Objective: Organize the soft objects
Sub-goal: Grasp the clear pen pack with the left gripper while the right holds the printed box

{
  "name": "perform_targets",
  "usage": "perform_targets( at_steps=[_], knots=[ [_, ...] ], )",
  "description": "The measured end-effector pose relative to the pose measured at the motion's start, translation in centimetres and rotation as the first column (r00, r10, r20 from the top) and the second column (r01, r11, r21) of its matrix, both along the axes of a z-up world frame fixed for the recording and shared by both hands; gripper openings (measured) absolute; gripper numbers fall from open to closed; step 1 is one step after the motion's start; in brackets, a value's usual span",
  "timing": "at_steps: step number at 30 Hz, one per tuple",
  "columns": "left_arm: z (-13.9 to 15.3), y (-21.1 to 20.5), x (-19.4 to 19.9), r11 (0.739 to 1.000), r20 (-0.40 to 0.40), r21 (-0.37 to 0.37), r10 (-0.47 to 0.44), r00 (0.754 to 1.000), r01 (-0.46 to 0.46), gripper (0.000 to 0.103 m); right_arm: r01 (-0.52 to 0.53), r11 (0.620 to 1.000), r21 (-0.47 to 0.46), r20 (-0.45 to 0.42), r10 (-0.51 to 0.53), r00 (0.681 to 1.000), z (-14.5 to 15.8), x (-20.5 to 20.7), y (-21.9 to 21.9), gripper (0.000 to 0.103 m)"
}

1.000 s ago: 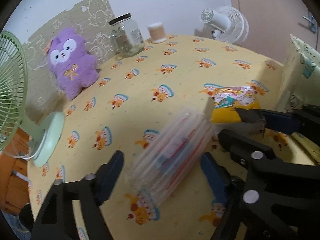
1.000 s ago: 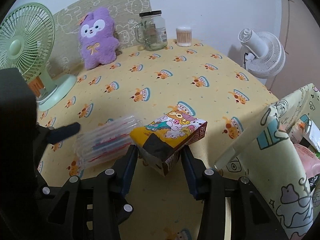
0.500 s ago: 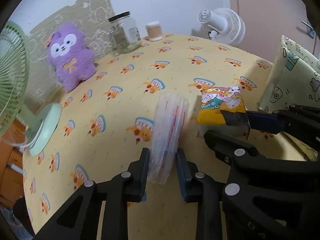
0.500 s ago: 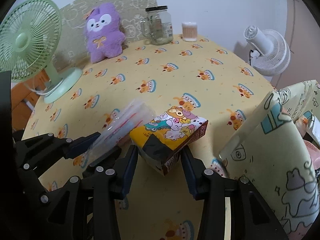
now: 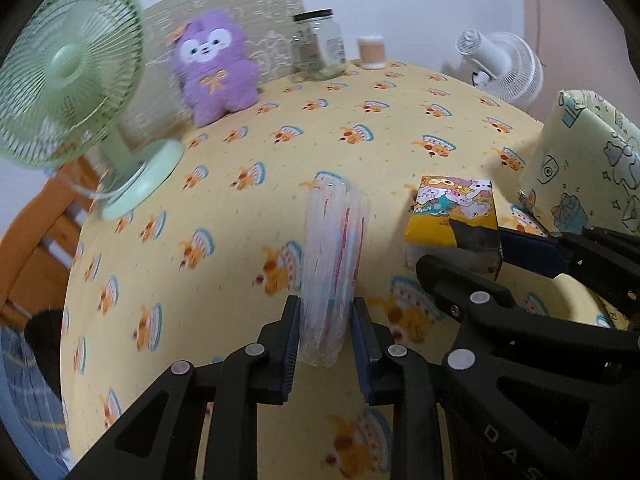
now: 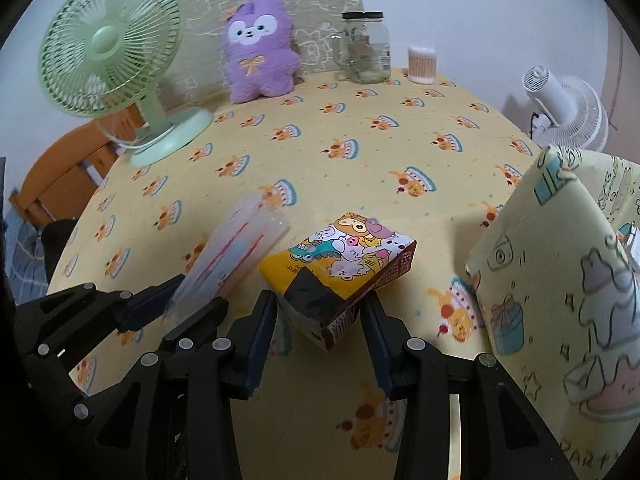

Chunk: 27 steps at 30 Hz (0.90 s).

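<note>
My left gripper (image 5: 325, 320) is shut on the near end of a clear plastic packet (image 5: 334, 248) with red and blue print, held on edge above the yellow tablecloth (image 5: 248, 240). In the right wrist view the same packet (image 6: 236, 252) slants up from the left gripper (image 6: 196, 296). My right gripper (image 6: 318, 304) is shut on a yellow cartoon-printed soft pack (image 6: 352, 248), its pads pressing the pack's dark near end. That pack (image 5: 452, 208) sits just right of the clear packet. A purple plush toy (image 6: 258, 54) sits upright at the table's back.
A green desk fan (image 6: 112, 44) stands at the back left. A glass jar (image 6: 366, 48) and a small cotton-swab tub (image 6: 421, 65) are at the back. A white fan (image 6: 568, 112) is beyond the right edge. A pale patterned bag (image 6: 560, 280) rises at the right.
The left jaws, wide around the flat-lying clear packet a second ago, have shut on it, and it now stands on edge. Both grippers shifted across the table. The right keeps its hold.
</note>
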<state>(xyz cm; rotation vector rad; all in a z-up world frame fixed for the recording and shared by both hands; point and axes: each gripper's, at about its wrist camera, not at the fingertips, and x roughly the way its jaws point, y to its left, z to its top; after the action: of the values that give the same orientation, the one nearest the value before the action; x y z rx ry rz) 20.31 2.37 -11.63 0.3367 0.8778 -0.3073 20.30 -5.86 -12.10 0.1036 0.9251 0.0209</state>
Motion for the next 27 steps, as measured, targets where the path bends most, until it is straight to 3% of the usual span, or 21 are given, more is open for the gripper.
perform_targets(
  at_steps=[12,22,27],
  knots=[
    [0.5,1.5,-4.3,0.986,0.030,-0.072,0.154,0.988,-0.151,0.020,-0.074,0.997,-0.015,0.053,0.074,0.996,0.9,-3.7,1.0,0.043],
    [0.3,1.5,-6.5,0.977,0.032,-0.104,0.192,0.981,-0.188,0.020,-0.103,0.995,-0.010,0.050,0.103,0.993,0.7,-5.5,0.9,0.042],
    [0.1,1.1,-7.0,0.978,0.053,-0.081,0.199,0.979,-0.195,0.020,-0.079,0.996,0.030,0.011,0.078,0.997,0.2,-5.5,0.2,0.051]
  ],
)
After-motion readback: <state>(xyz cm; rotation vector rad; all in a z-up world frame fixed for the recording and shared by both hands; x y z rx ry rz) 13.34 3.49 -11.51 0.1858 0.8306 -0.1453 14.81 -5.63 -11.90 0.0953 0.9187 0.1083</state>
